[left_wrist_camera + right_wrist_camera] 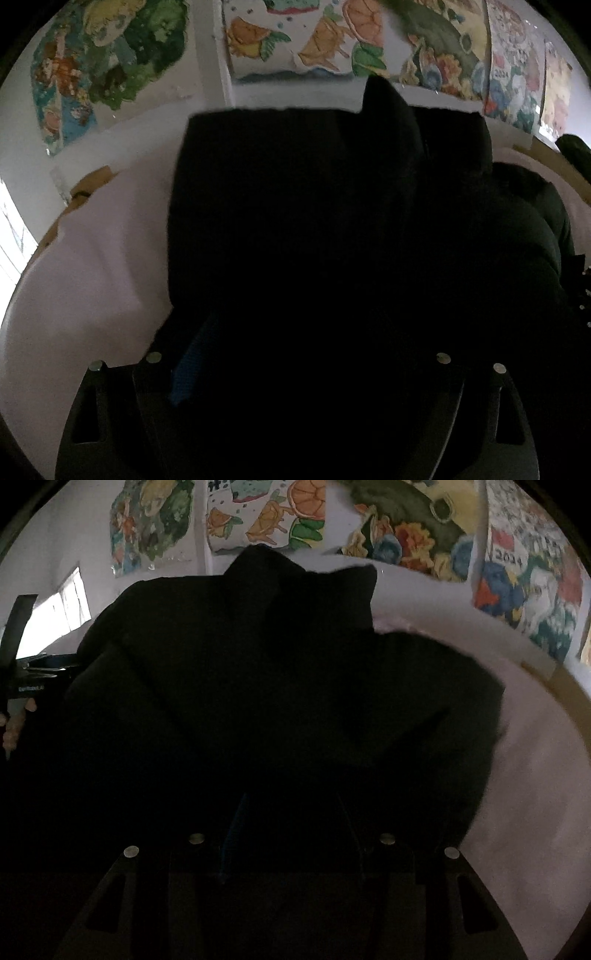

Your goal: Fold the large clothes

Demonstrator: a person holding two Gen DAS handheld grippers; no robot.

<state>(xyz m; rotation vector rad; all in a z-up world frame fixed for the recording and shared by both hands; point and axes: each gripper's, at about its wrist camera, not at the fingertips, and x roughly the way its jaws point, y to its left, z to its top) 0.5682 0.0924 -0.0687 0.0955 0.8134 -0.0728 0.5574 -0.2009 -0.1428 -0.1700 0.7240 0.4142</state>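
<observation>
Right now the black garment [314,221] lies bunched dead ahead across both my left gripper [295,369] and right gripper [291,842], burying the fingers, so I can't tell their grip.

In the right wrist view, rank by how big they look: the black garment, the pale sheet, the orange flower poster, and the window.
1. black garment
2. pale sheet, partly covered by the garment
3. orange flower poster
4. window
The garment lies nearest the camera, which inflates its apparent size.

Pale pink sheeted surface [92,266]; black garment [314,221] bunched directly on it.
</observation>
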